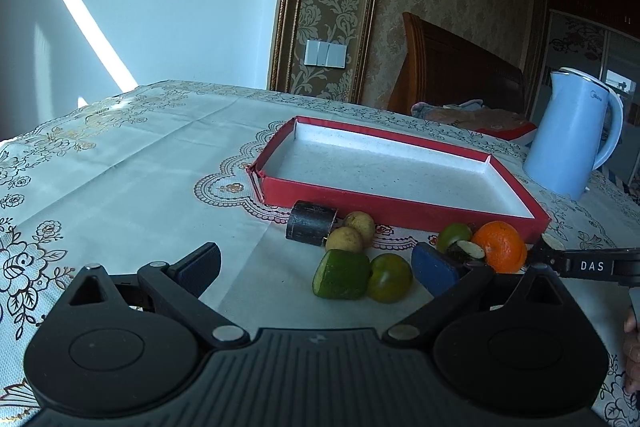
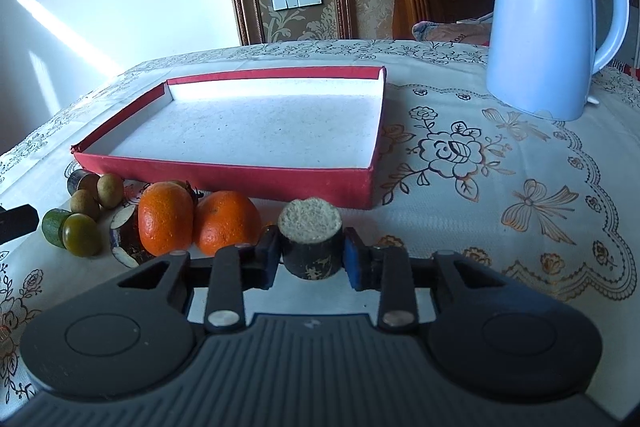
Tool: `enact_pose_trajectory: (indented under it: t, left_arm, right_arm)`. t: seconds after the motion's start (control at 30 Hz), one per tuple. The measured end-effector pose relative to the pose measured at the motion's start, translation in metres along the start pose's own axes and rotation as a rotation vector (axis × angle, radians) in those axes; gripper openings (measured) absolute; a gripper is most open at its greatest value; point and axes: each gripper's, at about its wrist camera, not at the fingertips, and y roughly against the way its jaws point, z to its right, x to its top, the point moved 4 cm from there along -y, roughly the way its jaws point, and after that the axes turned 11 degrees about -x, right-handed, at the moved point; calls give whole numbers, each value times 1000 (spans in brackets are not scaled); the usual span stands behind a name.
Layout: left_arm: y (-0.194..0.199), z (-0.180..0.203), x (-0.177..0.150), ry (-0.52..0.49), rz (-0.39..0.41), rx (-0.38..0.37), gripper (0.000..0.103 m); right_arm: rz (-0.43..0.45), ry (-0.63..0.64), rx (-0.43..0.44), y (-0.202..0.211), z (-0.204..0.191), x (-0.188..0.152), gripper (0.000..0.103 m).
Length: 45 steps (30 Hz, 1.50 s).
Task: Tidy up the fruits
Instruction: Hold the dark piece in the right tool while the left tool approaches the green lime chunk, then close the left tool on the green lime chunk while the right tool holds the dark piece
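Note:
A red tray [image 1: 400, 213] with a white floor [image 2: 256, 135] lies on the table, nothing in it. Fruit lies along its near side: a dark sugarcane piece [image 1: 311, 223], two longans [image 1: 352, 233], a cucumber chunk [image 1: 343, 274], a green fruit [image 1: 389, 277] and an orange [image 1: 500, 246]. My left gripper [image 1: 316, 277] is open, the cucumber chunk and green fruit between its fingers. My right gripper [image 2: 310, 259] is shut on a dark sugarcane piece [image 2: 311, 245] in front of the tray's near wall. Two oranges [image 2: 200, 223] lie to its left.
A light blue kettle [image 2: 548, 19] stands on the table right of the tray [image 1: 572, 139]. A wooden chair [image 1: 460, 71] with cloth on it is behind the table. The floral tablecloth [image 2: 500, 187] covers the table.

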Motion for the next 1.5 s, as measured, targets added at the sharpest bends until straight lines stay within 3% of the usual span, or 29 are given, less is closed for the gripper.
enact_pose_trajectory:
  t: [0.2, 0.43, 0.6, 0.73, 0.8, 0.9, 1.17, 1.3, 1.5]
  left_arm:
    - [1, 17, -4, -100, -10, -38, 102]
    - [1, 13, 0, -109, -11, -7, 98]
    - [0, 2, 2, -138, -34, 34, 75]
    - [-8, 1, -1, -157, -67, 20, 73]
    - [-13, 2, -2, -165, -90, 11, 66]
    - [-18, 5, -4, -175, -112, 4, 64]
    - [-33, 10, 1, -187, -112, 25, 54]
    - [-33, 7, 0, -168, -115, -15, 39]
    - [-35, 11, -2, -184, -137, -42, 28]
  right_arm:
    - [8, -38, 24, 1, 5, 0, 31]
    - [-4, -53, 53, -1, 6, 0, 31]
    - [-5, -57, 55, -2, 6, 0, 31]
    - [-5, -57, 56, -1, 7, 0, 31]
    - [-6, -58, 56, -2, 7, 0, 31]
    - [-6, -59, 57, -2, 6, 0, 32]
    - [-6, -61, 58, -1, 7, 0, 32]
    - [-7, -68, 63, -1, 7, -1, 32]
    - [-8, -74, 67, -1, 8, -1, 32]
